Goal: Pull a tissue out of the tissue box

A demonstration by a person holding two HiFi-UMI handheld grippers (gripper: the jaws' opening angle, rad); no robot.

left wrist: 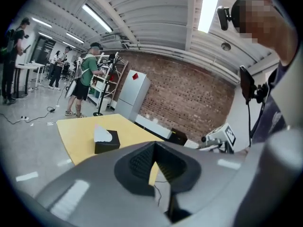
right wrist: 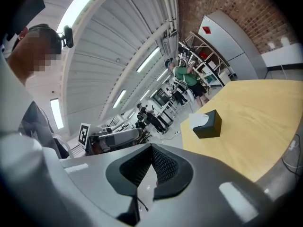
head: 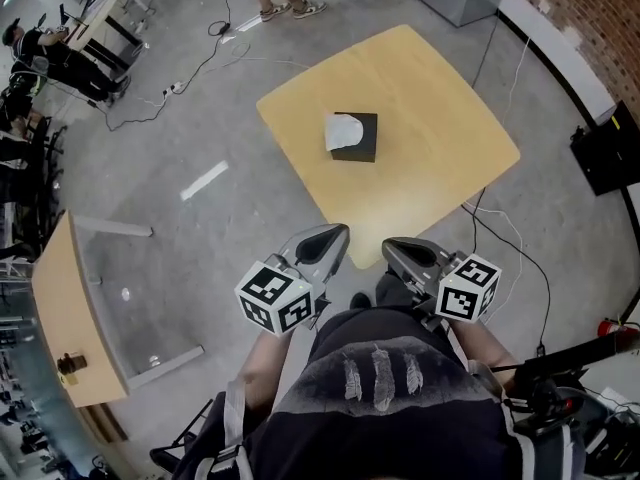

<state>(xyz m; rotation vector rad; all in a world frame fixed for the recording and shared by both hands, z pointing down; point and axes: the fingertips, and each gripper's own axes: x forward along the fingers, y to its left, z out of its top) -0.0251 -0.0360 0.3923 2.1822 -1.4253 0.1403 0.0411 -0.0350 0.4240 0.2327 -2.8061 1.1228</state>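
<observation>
Hardly begun, judging by the layout. No tissue drawn yet: just a white tissue (head: 342, 130) poking up from the top slot of the dark tissue box (head: 362, 146), untouched by either tool. Sits near the middle of the tabletop (head: 440, 118), alone there. Left to do, by that reading: reaching across, opening up, pinching the tuft, lifting it clear of the box.

Left tongs (head: 328, 236) clenched, pads pressed together on nothing. Right tongs (head: 398, 250) likewise closed and empty, with only a thin wedge of light below the meeting pads. Held side by side close to the body, tips just at the near edge of the tabletop, angled slightly toward each other.

Box well ahead of both tongs, far out of reach for now. Lies roughly between the two lines of aim: a little left of where the left tongs point, a little right of where the right tongs point. Tuft on the half of the box top toward the left tongs' side.
</observation>
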